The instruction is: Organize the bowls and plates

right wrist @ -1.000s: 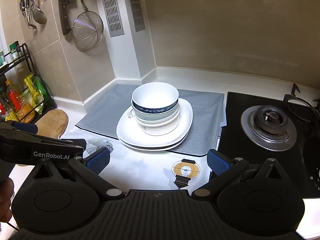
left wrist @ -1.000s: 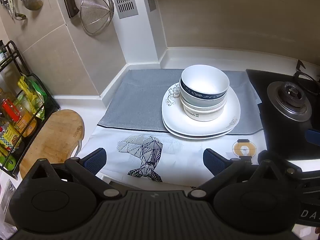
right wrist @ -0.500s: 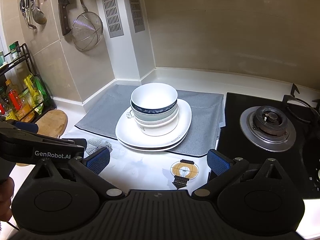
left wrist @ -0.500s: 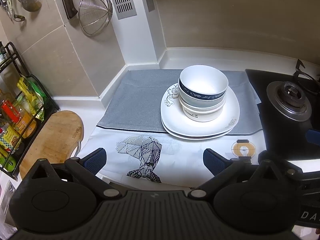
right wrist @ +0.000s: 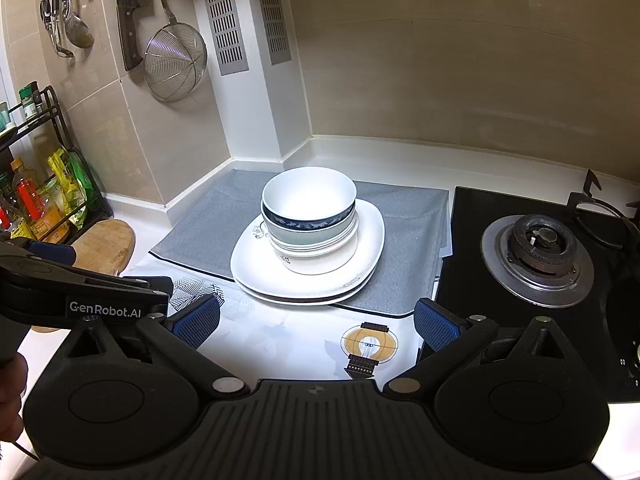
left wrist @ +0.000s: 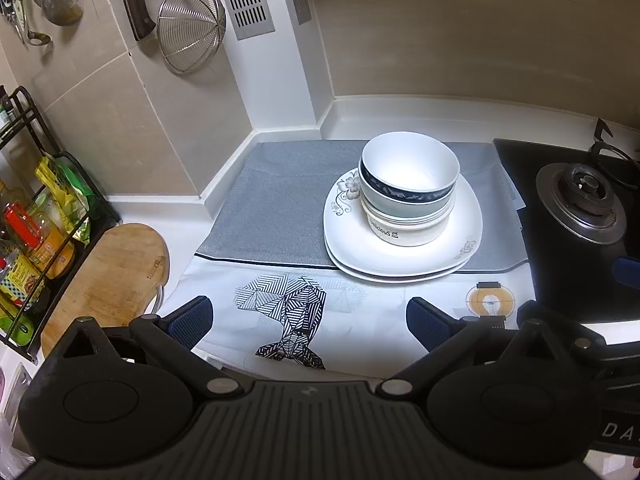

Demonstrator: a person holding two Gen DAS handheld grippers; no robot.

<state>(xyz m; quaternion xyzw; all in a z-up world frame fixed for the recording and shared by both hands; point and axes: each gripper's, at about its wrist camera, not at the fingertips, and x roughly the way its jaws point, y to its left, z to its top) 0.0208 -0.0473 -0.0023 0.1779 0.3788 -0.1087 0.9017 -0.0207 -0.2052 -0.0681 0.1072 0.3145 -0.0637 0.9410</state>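
Between the blue pads of the left gripper (left wrist: 308,320): nothing but printed cloth (left wrist: 320,320), jaws spread wide and empty. Same at the right gripper (right wrist: 316,326), wide open, gripping nothing, poised over the lightbulb print (right wrist: 370,346). Just beyond both, well short of contact: stacked bowls (left wrist: 408,184), blue-banded one on top, nested and sitting upright on two square white plates (left wrist: 404,256). Underneath, a grey mat (left wrist: 280,200) in the counter corner, near edge of the plates hanging slightly over onto the cloth. To the right, a black gas hob (right wrist: 536,256); to the left, a wooden board (left wrist: 108,272) and a spice rack (left wrist: 36,216); on the wall above, a wire strainer (left wrist: 192,28).

Probably a step of separating bowls from plates, or of backing off from a finished stack; hard to tell which. If lifting: best to take the top bowl alone by its rim, one pad inside and one outside, straight up to avoid dragging the nested ones. Worth steadying the lower bowls with the other gripper, and keeping clear of the hob.
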